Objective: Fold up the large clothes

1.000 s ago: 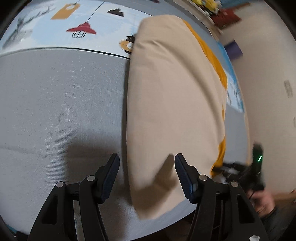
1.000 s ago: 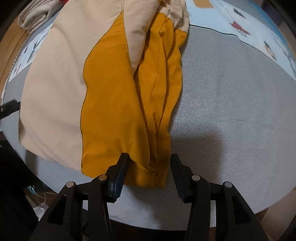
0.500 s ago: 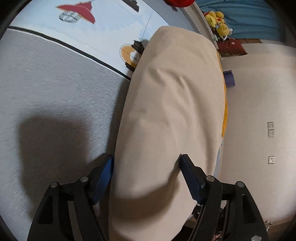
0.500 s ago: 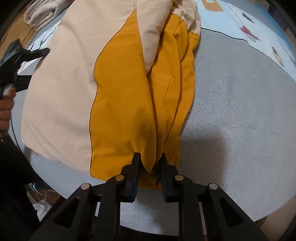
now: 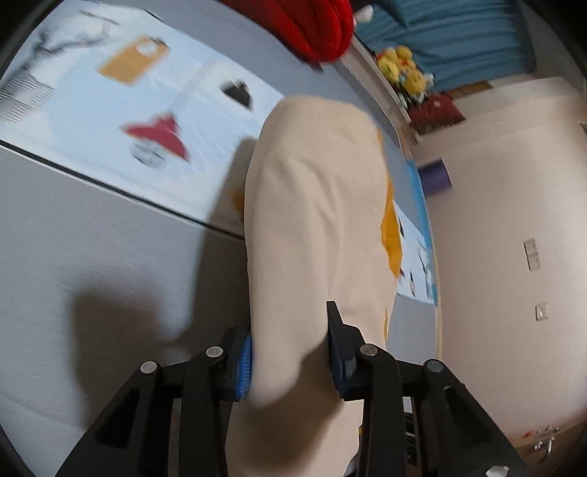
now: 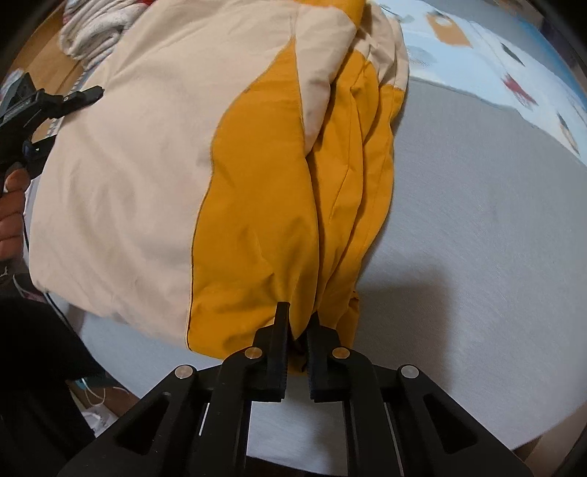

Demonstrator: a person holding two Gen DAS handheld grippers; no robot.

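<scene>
Both claws are closing: right gripper (image 6: 297,323) pinches the beige-and-orange garment (image 6: 146,176), left gripper (image 5: 290,345) its beige fold; red bundle (image 5: 293,25) upper centre.

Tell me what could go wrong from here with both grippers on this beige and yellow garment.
1. The right gripper, its jaws closing, pinches only a thin bunch of yellow hem on the garment; it may slip out during the lift.
2. The left gripper, jaws closing, straddles a thick beige fold; it may catch only some layers, so the fold sags.
3. The garment's near edge sits at the grey surface's edge and could slide off.
</scene>
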